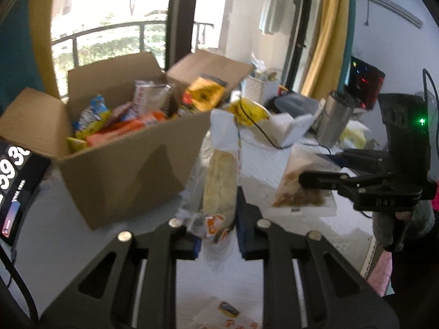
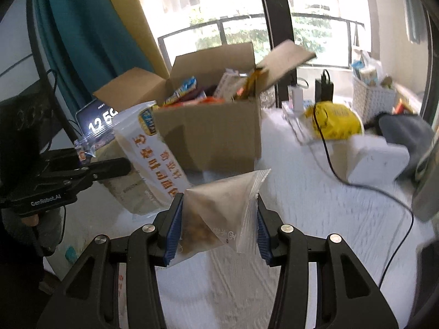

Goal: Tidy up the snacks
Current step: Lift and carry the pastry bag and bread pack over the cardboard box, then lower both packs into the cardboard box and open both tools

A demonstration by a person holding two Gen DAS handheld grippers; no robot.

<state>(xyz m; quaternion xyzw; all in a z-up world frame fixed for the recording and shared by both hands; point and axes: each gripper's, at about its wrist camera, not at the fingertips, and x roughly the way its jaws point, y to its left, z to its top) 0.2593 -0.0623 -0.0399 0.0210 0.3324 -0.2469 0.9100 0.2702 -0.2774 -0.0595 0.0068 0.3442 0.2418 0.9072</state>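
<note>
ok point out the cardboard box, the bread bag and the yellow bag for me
cardboard box (image 1: 129, 170), left wrist view, on its front wall
bread bag (image 1: 219, 175), left wrist view, on the loaf showing through the wrapper
yellow bag (image 2: 338, 122), right wrist view, on its bulging front

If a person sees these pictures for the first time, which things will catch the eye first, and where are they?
First comes the open cardboard box at the back of the white table, filled with colourful snack packs. In front of it, the left gripper is shut on a long bread bag, and the right gripper is shut on a clear triangular snack bag. A bright yellow bag lies to the right of the box.
</note>
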